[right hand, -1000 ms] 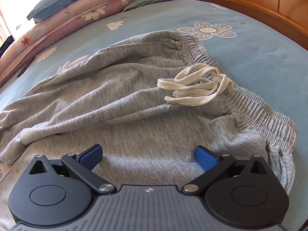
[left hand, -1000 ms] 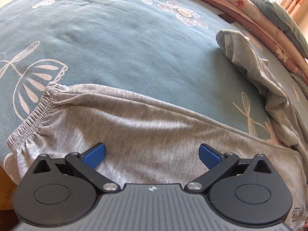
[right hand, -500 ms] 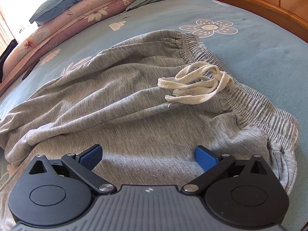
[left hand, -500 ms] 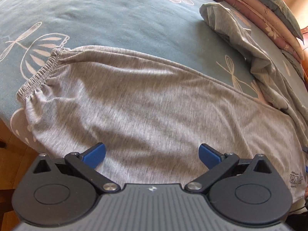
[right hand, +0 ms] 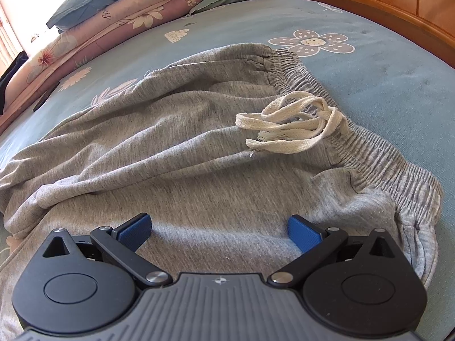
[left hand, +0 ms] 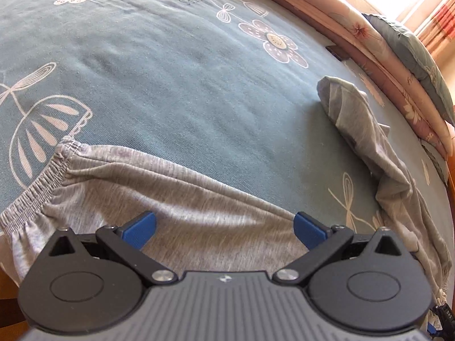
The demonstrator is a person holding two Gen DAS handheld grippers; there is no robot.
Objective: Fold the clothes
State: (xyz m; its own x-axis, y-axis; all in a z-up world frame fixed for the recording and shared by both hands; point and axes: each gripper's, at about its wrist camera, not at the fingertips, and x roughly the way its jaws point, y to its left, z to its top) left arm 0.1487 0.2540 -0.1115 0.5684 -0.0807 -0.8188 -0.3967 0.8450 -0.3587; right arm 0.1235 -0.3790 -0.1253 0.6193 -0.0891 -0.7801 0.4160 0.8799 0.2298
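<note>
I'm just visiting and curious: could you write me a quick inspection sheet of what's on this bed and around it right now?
Surface: blue-green bedsheet with pale flower prints, bare beyond the clothing.
Job's things: grey sweatpants spread unfolded; elastic waistband at the right, cream drawstring lying loose over it; one leg cuff lies flat near the bed edge, the other leg is rumpled.
Clutter: small dark flat object beside the quilts, too small to identify.
Grippers: left gripper and right gripper both open, blue fingers wide apart over the fabric, holding nothing.
Cables: nothing seen.
Surroundings: stacked quilts and pillows, wooden bed frame.
</note>
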